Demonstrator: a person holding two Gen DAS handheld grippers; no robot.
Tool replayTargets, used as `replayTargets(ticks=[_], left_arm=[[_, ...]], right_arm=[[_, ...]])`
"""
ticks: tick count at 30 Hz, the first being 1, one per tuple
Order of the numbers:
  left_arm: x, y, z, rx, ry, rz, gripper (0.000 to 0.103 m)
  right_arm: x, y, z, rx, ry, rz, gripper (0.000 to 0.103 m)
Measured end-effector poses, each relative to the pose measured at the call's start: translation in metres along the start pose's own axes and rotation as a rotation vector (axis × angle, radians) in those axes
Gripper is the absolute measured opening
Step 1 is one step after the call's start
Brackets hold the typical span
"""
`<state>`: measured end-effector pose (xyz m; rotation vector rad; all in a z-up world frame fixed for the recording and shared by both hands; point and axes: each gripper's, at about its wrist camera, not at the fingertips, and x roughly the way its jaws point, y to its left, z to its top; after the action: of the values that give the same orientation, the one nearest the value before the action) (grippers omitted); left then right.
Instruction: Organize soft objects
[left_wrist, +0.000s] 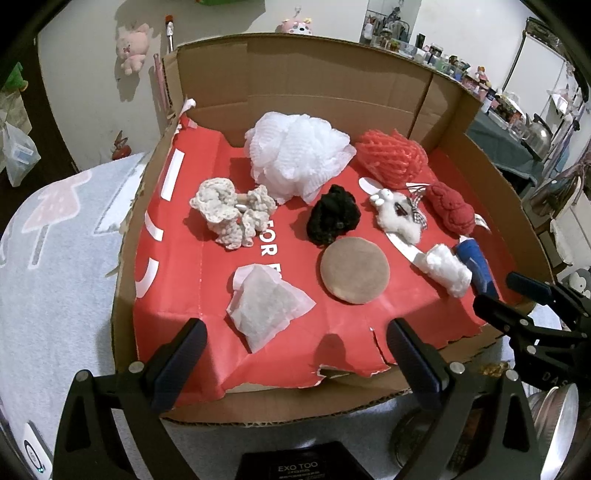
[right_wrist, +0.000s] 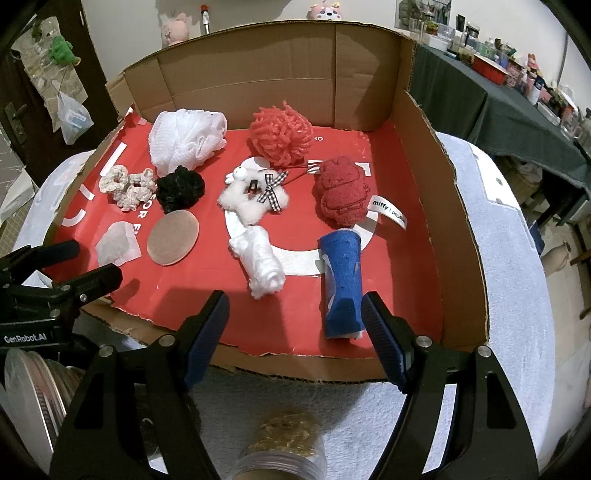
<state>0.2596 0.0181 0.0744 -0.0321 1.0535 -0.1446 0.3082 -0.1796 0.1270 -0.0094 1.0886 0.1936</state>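
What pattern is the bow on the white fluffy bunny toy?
Black-and-white gingham check on the bow of the bunny toy; clearest in the right wrist view.

The brown corrugated cardboard box (right_wrist: 458, 229) looked matt and rough at its torn edges, lined with smooth red printed paper (right_wrist: 399, 295). The white mesh bath pouf (left_wrist: 295, 155) was gauzy netting; the black fuzzy scrunchie (left_wrist: 334, 216) looked woolly; the round tan sponge pad (left_wrist: 354, 270) was matt.
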Motion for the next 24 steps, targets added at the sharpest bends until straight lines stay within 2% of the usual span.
replayTargets(ticks=[24], left_arm=[[0.0006,-0.0009,-0.0001,0.004,-0.003,0.016,0.1]], right_arm=[[-0.0009,-0.0009,-0.002,-0.002,-0.004,0.001,0.073]])
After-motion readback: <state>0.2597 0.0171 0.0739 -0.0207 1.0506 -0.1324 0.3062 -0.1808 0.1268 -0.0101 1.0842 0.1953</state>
